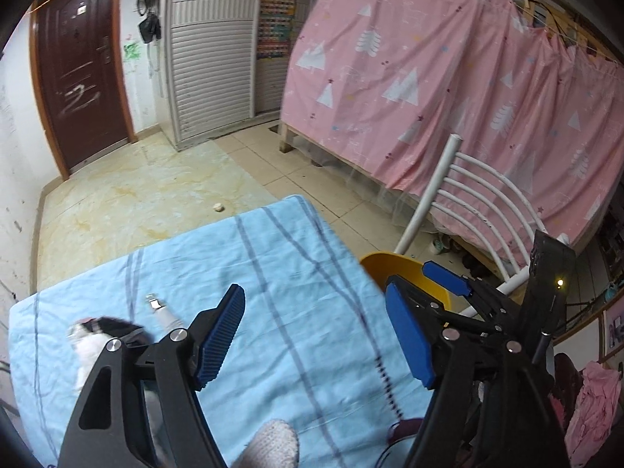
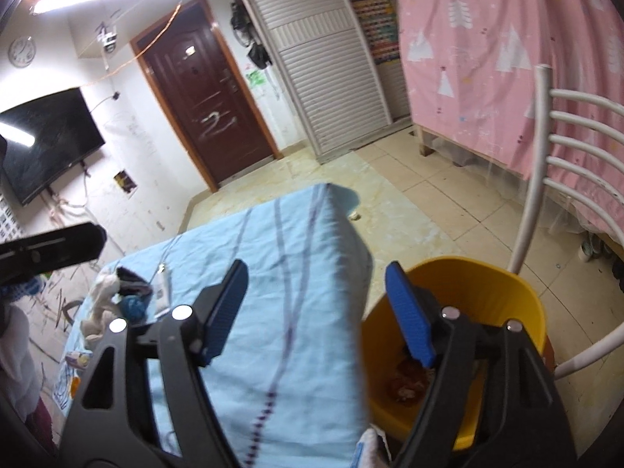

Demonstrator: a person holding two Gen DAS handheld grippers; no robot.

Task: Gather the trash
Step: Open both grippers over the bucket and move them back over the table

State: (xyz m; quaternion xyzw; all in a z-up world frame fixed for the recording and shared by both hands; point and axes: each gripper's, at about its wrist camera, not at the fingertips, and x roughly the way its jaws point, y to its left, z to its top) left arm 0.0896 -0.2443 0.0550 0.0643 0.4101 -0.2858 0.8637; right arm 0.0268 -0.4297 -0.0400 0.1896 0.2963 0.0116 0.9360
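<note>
Hovering open right hand-held gripper (image 2: 318, 312), yellow bin (image 2: 487, 292) just right, below

The left wrist view was directed from close above the blue-covered table (image 1: 273, 312) toward the brown door (image 1: 84, 78). The right wrist view was set at the table's edge, over the yellow bin (image 2: 479, 304). Table, bin, door and pink curtain (image 1: 448, 89) were shared.

Bin (image 2: 487, 292) stands right of the table (image 2: 296, 273) (chair (image 2: 561, 179) behind).
</note>
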